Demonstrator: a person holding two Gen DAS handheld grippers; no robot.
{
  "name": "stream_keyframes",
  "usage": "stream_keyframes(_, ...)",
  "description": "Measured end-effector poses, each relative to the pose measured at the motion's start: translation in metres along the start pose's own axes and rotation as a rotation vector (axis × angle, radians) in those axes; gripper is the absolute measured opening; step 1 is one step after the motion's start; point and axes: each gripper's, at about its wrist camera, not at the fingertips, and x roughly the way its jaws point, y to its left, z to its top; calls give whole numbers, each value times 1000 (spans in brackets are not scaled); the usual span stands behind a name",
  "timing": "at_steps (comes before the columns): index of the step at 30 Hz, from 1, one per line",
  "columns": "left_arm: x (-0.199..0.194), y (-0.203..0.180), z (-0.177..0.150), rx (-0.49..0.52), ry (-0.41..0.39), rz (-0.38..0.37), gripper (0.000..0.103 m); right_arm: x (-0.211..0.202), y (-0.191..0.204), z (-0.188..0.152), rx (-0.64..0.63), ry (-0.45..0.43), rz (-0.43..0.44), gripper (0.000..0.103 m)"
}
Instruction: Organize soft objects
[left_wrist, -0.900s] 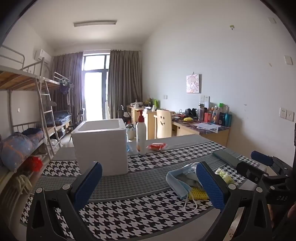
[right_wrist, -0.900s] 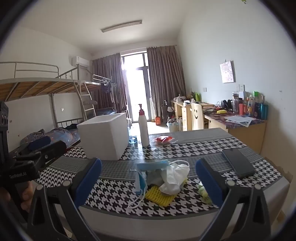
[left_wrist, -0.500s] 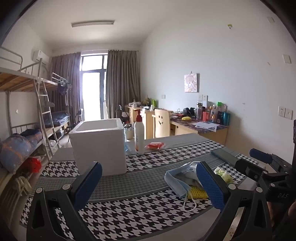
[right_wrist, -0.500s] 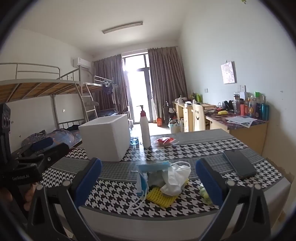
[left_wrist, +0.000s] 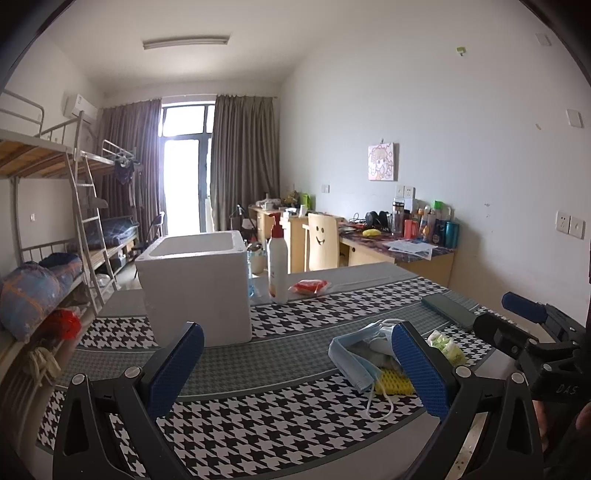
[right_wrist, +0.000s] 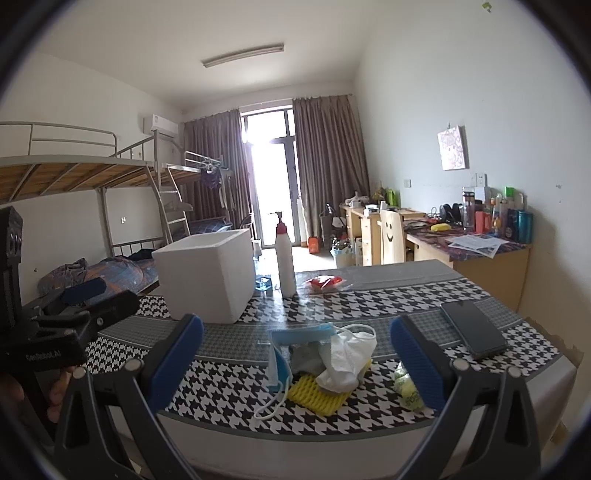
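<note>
Barely any change since a moment ago: both grippers have only drifted a touch, hanging above the near table edge. Left gripper (left_wrist: 295, 363) sits level, jaws wide apart, nothing between them, facing the white box (left_wrist: 195, 288). Right gripper (right_wrist: 295, 363) is level too, jaws spread and unloaded, framing the soft pile: blue mask (right_wrist: 286, 347), white bag (right_wrist: 345, 356), yellow sponge (right_wrist: 317, 397). That pile lies near the front edge, with the phone (right_wrist: 472, 328) to its right. Bare checked cloth (left_wrist: 295, 321) lies between pile and box.
</note>
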Motion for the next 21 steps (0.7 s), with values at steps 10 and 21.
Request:
stream_keyframes(10, -2, -2, -1, 12, -10, 6, 102, 1, 0, 0, -5, 2, -11, 102)
stream_keyframes(21, 0, -2, -1, 10, -2, 11, 102, 1, 1, -2, -12, -3, -12, 102)
